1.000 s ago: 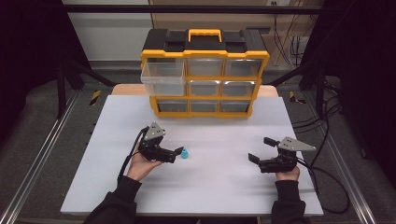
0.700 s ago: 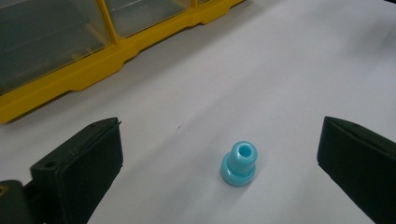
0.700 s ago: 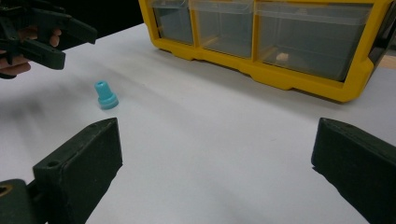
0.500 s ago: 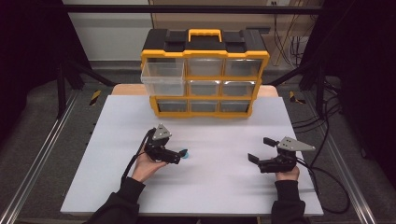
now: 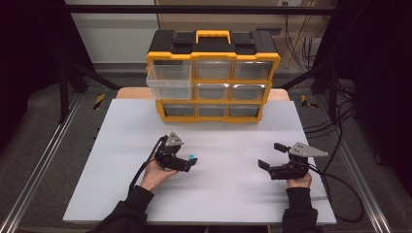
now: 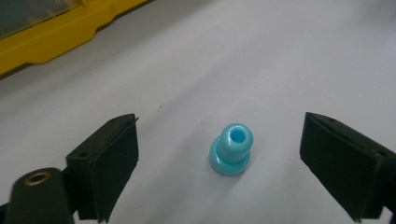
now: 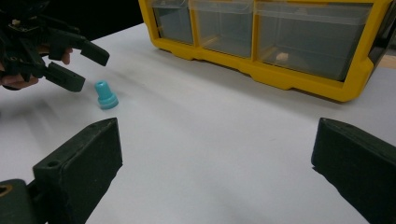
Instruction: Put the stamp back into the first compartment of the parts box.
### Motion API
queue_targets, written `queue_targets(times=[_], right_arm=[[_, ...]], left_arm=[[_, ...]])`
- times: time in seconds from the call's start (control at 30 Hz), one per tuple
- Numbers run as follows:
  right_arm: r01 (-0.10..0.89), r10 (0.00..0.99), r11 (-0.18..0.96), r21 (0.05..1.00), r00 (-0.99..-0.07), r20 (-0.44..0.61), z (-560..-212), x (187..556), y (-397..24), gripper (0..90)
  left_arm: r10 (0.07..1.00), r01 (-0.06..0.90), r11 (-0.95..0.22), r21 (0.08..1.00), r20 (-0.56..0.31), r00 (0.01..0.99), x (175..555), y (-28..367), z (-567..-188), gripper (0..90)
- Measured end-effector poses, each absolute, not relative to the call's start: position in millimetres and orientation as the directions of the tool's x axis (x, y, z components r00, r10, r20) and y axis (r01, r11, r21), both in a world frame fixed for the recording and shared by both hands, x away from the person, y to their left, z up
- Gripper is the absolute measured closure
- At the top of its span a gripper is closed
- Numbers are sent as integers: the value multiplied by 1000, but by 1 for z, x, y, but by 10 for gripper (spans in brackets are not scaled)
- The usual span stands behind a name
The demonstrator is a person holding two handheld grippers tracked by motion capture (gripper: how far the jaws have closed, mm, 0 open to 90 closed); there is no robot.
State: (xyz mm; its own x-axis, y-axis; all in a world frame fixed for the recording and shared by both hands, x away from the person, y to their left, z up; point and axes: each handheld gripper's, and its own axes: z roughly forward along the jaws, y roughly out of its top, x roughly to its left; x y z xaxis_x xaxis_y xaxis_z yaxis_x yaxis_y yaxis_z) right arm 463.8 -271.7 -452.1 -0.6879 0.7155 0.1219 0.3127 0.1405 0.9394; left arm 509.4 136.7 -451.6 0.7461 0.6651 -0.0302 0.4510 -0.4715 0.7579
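Observation:
A small turquoise plastic peg (image 6: pixel 232 149) with a hollow top stands upright on the white table (image 5: pixel 218 145). My left gripper (image 6: pixel 219 163) is low over the table with the peg (image 5: pixel 192 157) between its jaws; the jaws have just been closing but neither pad touches it. From the right gripper view, the peg (image 7: pixel 105 95) stands just ahead of the left gripper's fingertips (image 7: pixel 70 78). My right gripper (image 5: pixel 272 156) rests at the table's right side, open, nothing between its jaws.
A yellow and black drawer organizer (image 5: pixel 214 73) stands at the table's far edge, its upper-left clear drawer (image 5: pixel 169 81) pulled out. Cables (image 5: pixel 340 184) trail off to the right of the table.
My left gripper has moved slightly forward and down toward the peg, and its jaws have narrowed a little. The right gripper has stayed in place.

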Motion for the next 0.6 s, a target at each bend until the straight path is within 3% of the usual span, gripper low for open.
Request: queue_targets(times=[0.6], right_arm=[[315,715,138,939,-688,125,-452,464,-272,23]], left_arm=[[659,472,-497,728,-38,751,509,132,-455,401]])
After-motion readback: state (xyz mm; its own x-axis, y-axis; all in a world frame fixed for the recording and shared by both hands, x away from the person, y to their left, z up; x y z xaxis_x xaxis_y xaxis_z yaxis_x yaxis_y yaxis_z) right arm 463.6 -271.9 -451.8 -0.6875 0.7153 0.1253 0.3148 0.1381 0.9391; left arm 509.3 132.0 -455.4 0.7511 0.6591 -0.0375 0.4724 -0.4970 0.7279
